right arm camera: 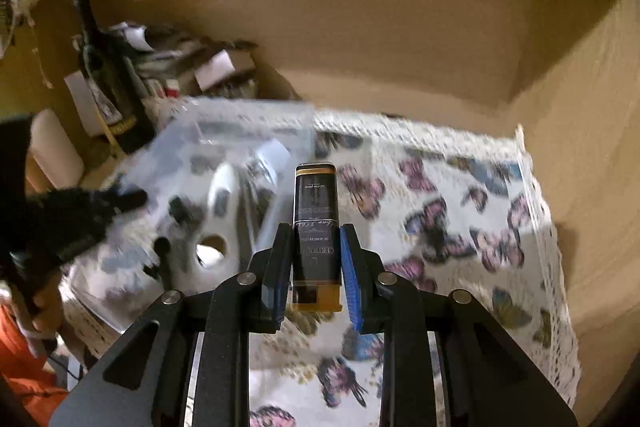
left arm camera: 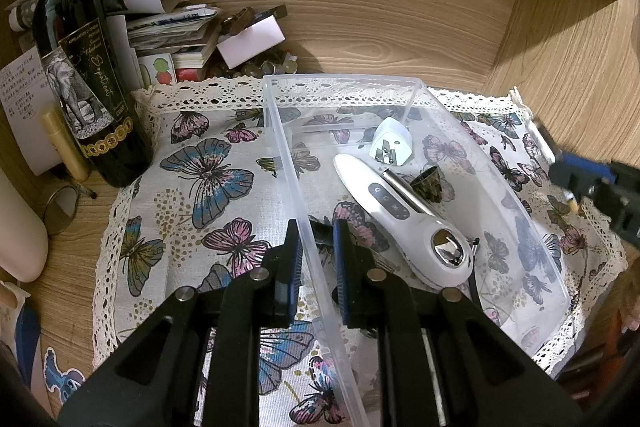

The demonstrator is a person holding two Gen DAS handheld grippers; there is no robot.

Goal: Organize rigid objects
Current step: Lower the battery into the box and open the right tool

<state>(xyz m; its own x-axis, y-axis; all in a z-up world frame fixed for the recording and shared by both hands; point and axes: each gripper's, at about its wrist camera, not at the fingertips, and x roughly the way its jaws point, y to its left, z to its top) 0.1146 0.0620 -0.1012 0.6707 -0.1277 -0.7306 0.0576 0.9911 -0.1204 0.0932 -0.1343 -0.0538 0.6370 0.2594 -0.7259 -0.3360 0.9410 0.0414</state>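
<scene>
My left gripper (left arm camera: 316, 231) is shut on the left wall of a clear plastic bin (left arm camera: 340, 79) that sits on a butterfly cloth. A white handheld device (left arm camera: 404, 223), a white plug adapter (left arm camera: 390, 143), a small dark cone-shaped cap (left arm camera: 430, 183) and a thin metal stick lie in the bin. In the right wrist view my right gripper (right arm camera: 316, 231) is shut on a black case with gold ends (right arm camera: 316, 203), held upright above the cloth, to the right of the blurred bin (right arm camera: 240, 131). The right gripper (left arm camera: 576, 183) also shows, blurred, at the right edge of the left wrist view.
A dark wine bottle (left arm camera: 80, 67) stands at the back left beside a pile of papers and cards (left arm camera: 172, 27). The lace-edged butterfly cloth (left arm camera: 200, 179) covers the wooden shelf. Wooden walls close the back and right. A person's hand (right arm camera: 44, 303) is at lower left.
</scene>
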